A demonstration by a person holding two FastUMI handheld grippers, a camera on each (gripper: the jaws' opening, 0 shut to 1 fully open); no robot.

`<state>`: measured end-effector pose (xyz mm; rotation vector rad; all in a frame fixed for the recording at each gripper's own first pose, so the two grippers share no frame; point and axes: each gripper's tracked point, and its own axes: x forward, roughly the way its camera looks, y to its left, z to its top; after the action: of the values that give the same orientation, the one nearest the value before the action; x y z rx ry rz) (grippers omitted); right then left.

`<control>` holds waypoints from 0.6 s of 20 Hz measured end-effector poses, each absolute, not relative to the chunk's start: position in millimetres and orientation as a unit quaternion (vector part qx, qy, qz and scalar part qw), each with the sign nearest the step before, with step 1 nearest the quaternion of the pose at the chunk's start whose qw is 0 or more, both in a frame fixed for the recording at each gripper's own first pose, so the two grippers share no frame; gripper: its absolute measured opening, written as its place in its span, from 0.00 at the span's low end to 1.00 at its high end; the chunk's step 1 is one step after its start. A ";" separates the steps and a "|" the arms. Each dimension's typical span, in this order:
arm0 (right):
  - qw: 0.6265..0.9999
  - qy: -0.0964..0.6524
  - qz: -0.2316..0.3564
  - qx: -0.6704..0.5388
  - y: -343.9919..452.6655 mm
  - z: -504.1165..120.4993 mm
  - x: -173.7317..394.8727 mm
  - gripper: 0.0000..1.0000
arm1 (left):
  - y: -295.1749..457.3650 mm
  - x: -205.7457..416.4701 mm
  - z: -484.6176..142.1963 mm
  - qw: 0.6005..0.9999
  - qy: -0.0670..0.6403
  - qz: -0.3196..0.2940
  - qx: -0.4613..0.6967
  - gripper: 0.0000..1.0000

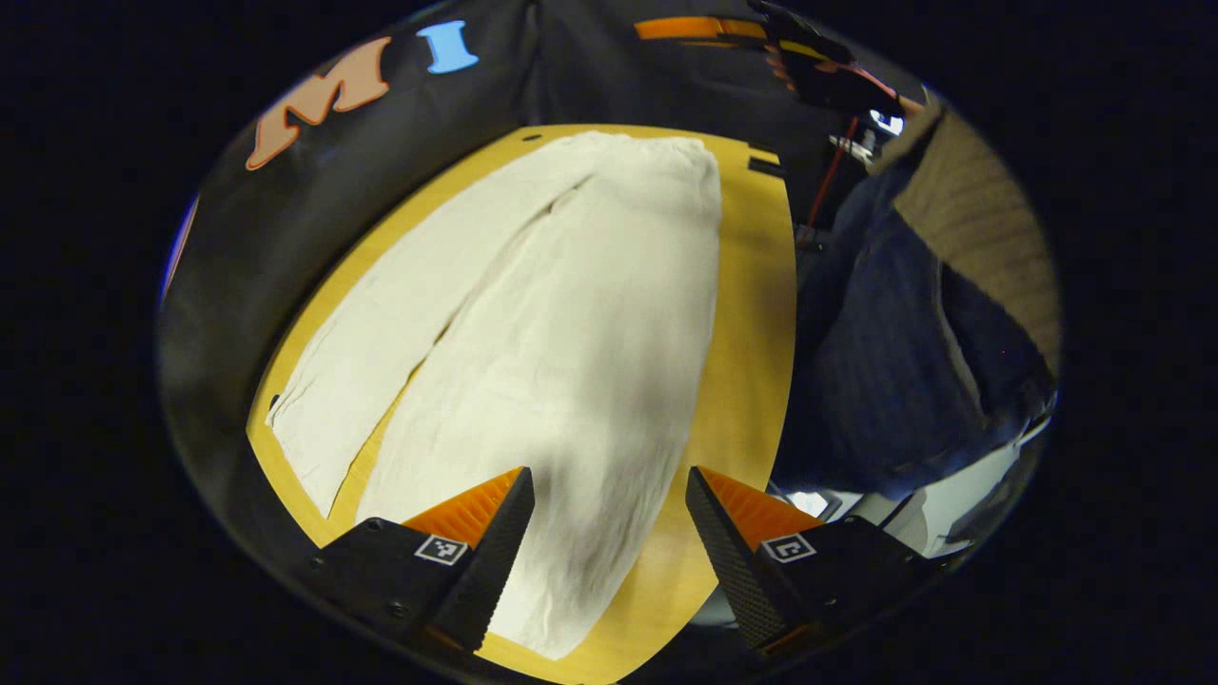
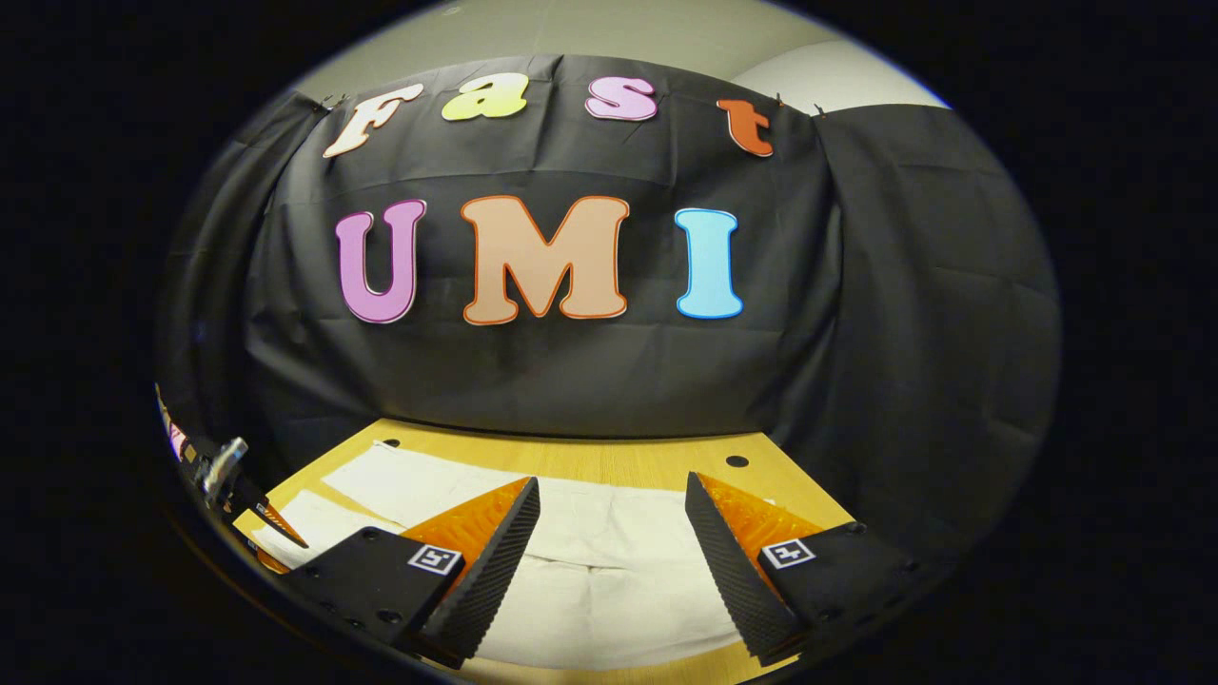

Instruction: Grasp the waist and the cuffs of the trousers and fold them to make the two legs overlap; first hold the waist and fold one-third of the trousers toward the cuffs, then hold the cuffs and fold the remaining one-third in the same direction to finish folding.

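I see the white trousers [image 1: 533, 314] lying flat and unfolded on the wooden table [image 1: 752, 314], filling most of its top. In the left gripper view the two legs run toward me and splay apart in a narrow V, so a sliver of tabletop shows between them; the waist lies at the far end, and the nearer, wider leg reaches down between my fingers. The cloth is only lightly creased.

My left gripper [image 1: 609, 533] hangs above the cuff end of that nearer leg with its fingers spread wide and nothing between them. I cannot tell whether they touch the fabric.

In the right gripper view the trousers [image 2: 609, 571] cross the table [image 2: 609, 457] from side to side. My right gripper [image 2: 609, 561] sits over them, likewise wide open and gripping nothing. The left gripper's tip [image 2: 271, 523] shows at the table's left edge.

Off the table's right side in the left gripper view, I see the person's dark blue garment [image 1: 875, 352] and a ribbed tan sleeve [image 1: 980, 228].
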<state>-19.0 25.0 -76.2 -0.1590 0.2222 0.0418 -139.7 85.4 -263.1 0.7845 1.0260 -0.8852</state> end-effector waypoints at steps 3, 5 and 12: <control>0.988 0.124 0.019 -0.093 27.6 -82.8 -24.5 0.98 | 115.9 -151.7 -280.1 0.676 0.492 -0.402 0.372 0.94; 0.986 0.130 0.022 -0.103 31.3 -85.0 -27.9 0.98 | 129.4 -155.6 -290.0 0.662 0.506 -0.398 0.383 0.92; 0.984 0.140 0.029 -0.109 38.4 -92.0 -28.5 0.97 | 162.7 -157.2 -306.9 0.626 0.533 -0.386 0.418 0.86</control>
<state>-28.5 38.4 -92.0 -0.2198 0.2822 0.0575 -157.2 162.7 -306.9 0.9578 1.2231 -0.8849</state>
